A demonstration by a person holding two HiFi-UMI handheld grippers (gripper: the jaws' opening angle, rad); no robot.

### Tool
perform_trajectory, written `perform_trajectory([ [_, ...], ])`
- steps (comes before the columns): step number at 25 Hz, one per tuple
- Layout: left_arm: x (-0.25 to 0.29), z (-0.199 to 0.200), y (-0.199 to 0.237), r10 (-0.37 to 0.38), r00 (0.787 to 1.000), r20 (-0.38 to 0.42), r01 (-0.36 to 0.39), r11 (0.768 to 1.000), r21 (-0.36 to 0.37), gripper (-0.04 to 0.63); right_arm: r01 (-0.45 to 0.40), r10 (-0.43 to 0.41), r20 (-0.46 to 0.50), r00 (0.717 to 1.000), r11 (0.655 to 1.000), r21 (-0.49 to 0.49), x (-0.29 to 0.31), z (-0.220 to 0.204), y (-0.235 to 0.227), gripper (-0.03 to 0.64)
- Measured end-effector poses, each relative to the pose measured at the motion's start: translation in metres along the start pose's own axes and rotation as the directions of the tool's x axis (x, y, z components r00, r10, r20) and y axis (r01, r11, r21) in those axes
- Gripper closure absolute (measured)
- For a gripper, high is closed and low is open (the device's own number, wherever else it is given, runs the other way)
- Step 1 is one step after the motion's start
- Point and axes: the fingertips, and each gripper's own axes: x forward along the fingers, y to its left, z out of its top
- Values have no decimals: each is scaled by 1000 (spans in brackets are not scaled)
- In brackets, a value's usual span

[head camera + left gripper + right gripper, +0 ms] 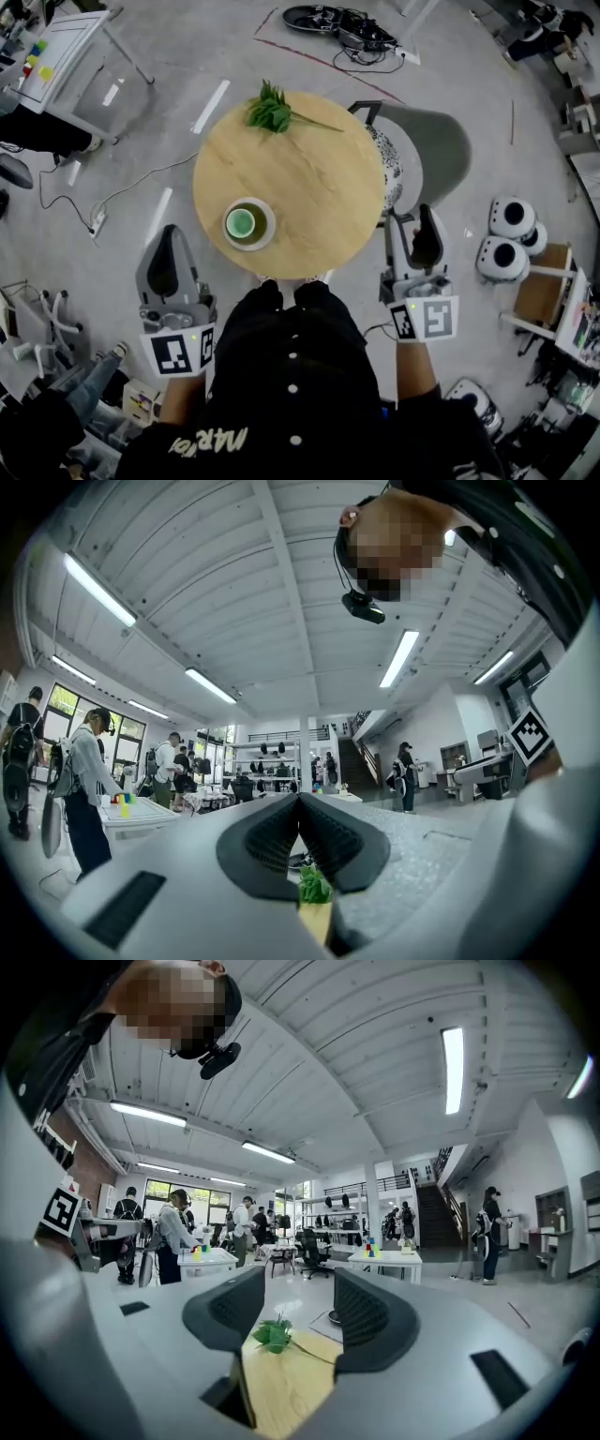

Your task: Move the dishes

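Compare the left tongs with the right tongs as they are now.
The left tongs are closed, tips touching; the right tongs stand apart. The left tongs hang off the table's left edge, nearer the green cup; the right tongs hang off its right edge, by the grey chair. Both are empty and point forward.
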Motion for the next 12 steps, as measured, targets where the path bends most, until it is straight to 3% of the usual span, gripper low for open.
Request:
perform_trajectory([
  [6, 4, -15, -13, 44, 998, -51, -43, 999, 16, 592, -145, 145, -144, 979, 989, 9, 37, -44, 11, 414],
  [9, 0, -28, -20, 56, 995, -80, -54, 998, 31, 592, -230, 233, -227, 946, 972, 41, 58, -79, 32, 416],
  [12, -8, -48, -23, 73, 990, -123, -68, 997, 42, 592, -315, 327, -305, 894, 945, 92, 79, -118, 63, 416],
])
